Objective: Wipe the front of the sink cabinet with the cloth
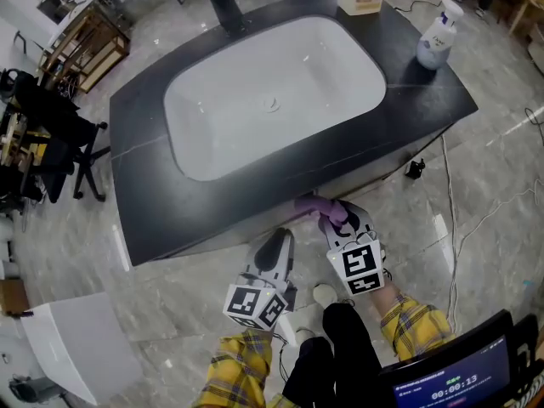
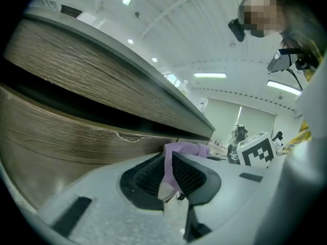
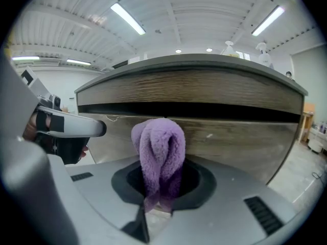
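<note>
Here, right gripper (image 3: 160, 184) pinches bunched cloth (image 3: 159, 147) (purple) before the cabinet front (image 3: 240, 143).

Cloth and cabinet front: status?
Right gripper shut on cloth, near cabinet front. Left gripper pinching cloth edge too. Nothing between cloth and cabinet.

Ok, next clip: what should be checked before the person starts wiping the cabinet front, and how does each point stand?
1. The right claw grips the cloth: ok, bunched between its jaws.
2. The cloth touches the cabinet front: cannot tell; it sits close before the wood.
3. The left claw is free of the cloth: cannot tell; purple shows in its narrow gap.
4. The spray bottle is out of the way: ok, on the counter's far right corner.
</note>
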A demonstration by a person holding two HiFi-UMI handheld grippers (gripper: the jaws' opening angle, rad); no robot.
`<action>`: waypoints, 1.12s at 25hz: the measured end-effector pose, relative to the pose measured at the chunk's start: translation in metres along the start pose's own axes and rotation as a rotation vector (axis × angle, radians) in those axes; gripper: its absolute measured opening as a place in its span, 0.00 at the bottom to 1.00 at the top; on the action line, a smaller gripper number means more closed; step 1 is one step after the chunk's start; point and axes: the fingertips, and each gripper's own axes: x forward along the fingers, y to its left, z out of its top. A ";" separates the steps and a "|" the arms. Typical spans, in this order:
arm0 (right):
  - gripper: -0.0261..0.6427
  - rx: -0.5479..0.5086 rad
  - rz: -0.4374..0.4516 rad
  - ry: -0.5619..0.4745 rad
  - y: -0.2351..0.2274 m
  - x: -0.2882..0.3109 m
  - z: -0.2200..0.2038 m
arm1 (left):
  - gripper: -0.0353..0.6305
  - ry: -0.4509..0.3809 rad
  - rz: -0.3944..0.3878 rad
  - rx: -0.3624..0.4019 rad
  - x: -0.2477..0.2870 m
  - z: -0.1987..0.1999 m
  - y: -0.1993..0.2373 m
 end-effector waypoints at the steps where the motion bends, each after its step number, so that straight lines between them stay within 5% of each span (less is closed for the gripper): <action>1: 0.14 0.008 -0.009 0.002 -0.006 -0.003 -0.002 | 0.12 0.002 -0.011 0.000 0.004 -0.001 -0.004; 7: 0.14 0.076 -0.035 -0.007 -0.022 -0.025 -0.015 | 0.12 -0.013 -0.046 -0.007 0.013 -0.005 -0.023; 12: 0.14 0.068 0.061 -0.022 0.021 -0.032 -0.018 | 0.12 -0.033 -0.016 -0.031 -0.008 -0.009 -0.013; 28: 0.14 -0.123 0.422 0.032 0.246 0.018 -0.029 | 0.12 -0.095 0.321 -0.064 -0.190 -0.022 0.112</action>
